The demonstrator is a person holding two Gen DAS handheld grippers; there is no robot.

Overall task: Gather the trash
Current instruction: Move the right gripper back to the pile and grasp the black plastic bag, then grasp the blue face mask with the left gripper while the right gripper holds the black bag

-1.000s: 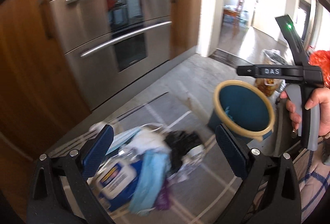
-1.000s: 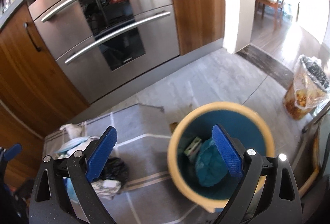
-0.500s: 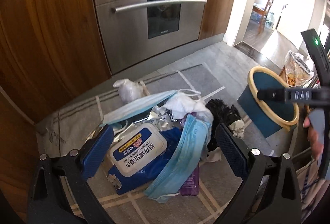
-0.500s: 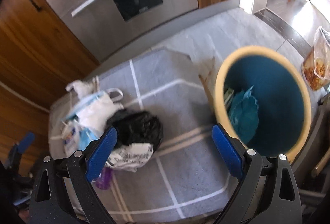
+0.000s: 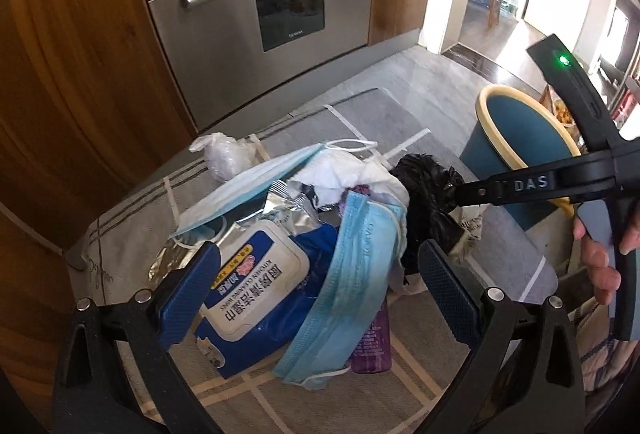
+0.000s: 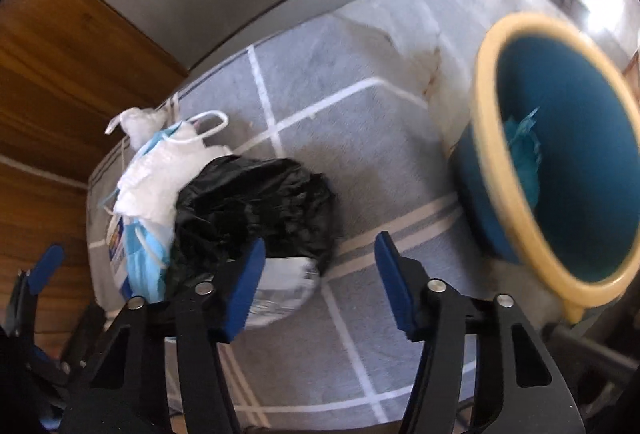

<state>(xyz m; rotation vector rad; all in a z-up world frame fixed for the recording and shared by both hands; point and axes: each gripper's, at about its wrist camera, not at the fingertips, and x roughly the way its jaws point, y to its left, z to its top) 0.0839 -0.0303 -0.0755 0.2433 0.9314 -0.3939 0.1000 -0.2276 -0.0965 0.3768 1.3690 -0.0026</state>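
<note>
— Both grippers have dropped toward the pile since the earlier frames; the bin, which filled my right view a second ago, now sits off to the side. Where are the claws?

— My right gripper [image 6: 318,284] has just been closing, but its jaws are still apart with only rug between them; the black bag [image 6: 256,202] lies just beside its left finger. My left gripper [image 5: 316,298] stands wide apart over the wipes pack [image 5: 256,290] and a blue mask [image 5: 352,274], gripping nothing.

— How far along are we?

— Early, I'd judge. The blue bin [image 6: 560,170] holds some teal scrap, so a little is collected. On the rug [image 6: 360,138] the pile remains: bag, wipes, masks, white tissue [image 5: 348,174], foil wrapper [image 5: 288,210], a purple bottle [image 5: 374,338], a small white bag [image 5: 222,154].

— Next?

— Probably the black bag, nearest my right claw.
</note>
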